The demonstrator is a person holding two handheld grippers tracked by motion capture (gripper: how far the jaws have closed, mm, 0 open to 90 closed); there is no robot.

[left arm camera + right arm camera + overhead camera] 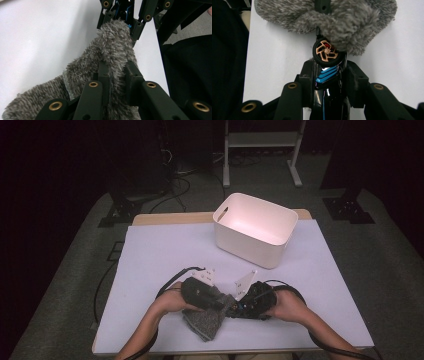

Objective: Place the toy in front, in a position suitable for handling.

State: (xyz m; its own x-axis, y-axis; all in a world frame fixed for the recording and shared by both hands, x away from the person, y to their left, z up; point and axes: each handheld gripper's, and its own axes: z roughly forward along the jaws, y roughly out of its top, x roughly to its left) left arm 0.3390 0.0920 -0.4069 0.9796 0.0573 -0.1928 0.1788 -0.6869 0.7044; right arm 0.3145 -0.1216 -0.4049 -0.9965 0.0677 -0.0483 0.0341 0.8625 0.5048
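A grey fuzzy sock (205, 322) lies on the white table near the front edge, its upper end lifted. My left gripper (221, 302) is shut on that end, and its pads pinch the fluffy fabric (112, 42) from both sides. My right gripper (241, 306) faces it from the right and is shut on a black toy car (328, 75) with blue stripes. The car's bronze-spoked wheel (325, 52) sits at the mouth of the sock (347, 22), and its nose is hidden under the fluff. The two grippers (117, 72) (329, 77) meet almost tip to tip.
A white plastic bin (255, 227) stands open at the back right of the table (160, 250). Cables trail from both grippers across the table top. The table's front edge runs just behind the person's hands, with dark clothing below it.
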